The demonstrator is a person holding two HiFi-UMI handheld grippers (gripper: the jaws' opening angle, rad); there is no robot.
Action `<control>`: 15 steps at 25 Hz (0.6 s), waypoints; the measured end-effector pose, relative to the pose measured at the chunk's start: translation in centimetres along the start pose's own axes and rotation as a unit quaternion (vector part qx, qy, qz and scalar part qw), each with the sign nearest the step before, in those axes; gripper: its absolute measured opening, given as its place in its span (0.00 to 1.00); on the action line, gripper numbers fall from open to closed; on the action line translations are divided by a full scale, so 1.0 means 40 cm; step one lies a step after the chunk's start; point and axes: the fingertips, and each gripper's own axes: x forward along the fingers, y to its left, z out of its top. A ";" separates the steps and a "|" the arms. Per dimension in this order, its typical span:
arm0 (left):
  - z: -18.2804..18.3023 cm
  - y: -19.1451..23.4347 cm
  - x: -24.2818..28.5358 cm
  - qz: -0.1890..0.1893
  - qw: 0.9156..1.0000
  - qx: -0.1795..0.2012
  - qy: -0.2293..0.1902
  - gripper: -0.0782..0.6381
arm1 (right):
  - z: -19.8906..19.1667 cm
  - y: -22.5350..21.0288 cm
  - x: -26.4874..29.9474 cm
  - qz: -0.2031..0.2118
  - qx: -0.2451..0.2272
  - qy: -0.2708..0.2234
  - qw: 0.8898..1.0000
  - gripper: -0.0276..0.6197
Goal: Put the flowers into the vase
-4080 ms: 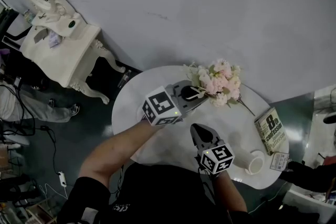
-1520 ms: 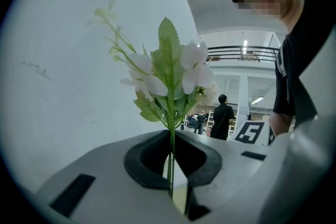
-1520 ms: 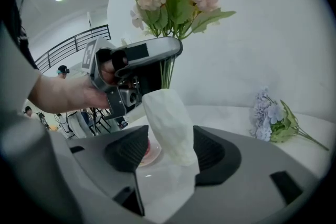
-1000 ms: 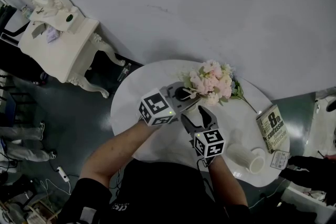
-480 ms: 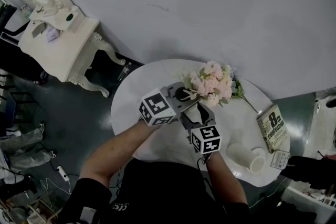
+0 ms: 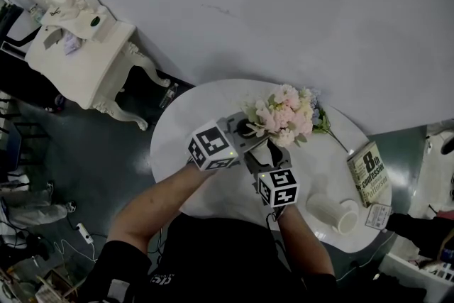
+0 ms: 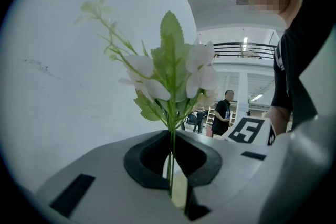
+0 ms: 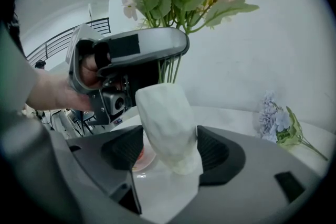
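Note:
My left gripper (image 6: 257, 127) (image 7: 176, 190) is shut on the thin green stems of a bouquet (image 6: 284, 113) (image 7: 170, 78) of pink and white flowers with green leaves, held upright above the table. In the right gripper view a white textured vase (image 8: 167, 120) stands tilted between the jaws of my right gripper (image 8: 168, 157), whose pads press its sides. The left gripper (image 8: 131, 55) hangs just over the vase's mouth, and the stems (image 8: 168, 68) drop behind its rim. In the head view the right gripper (image 6: 262, 154) sits close under the left one and hides the vase.
A lilac sprig (image 6: 320, 120) (image 8: 275, 120) lies on the round white table (image 6: 177, 131). At its right side are a book (image 6: 369, 177) and a white cup (image 6: 333, 213) on its side. A white dressing table (image 6: 85, 60) stands far left. People stand in the background.
My right gripper has moved up and left, from beside the left gripper to right under it and the bouquet. The left gripper and the flowers have stayed put.

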 end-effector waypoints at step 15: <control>-0.027 -0.013 -0.015 0.002 0.999 0.007 0.032 0.14 | -0.001 0.008 0.001 -0.003 -0.004 -0.001 1.000 0.53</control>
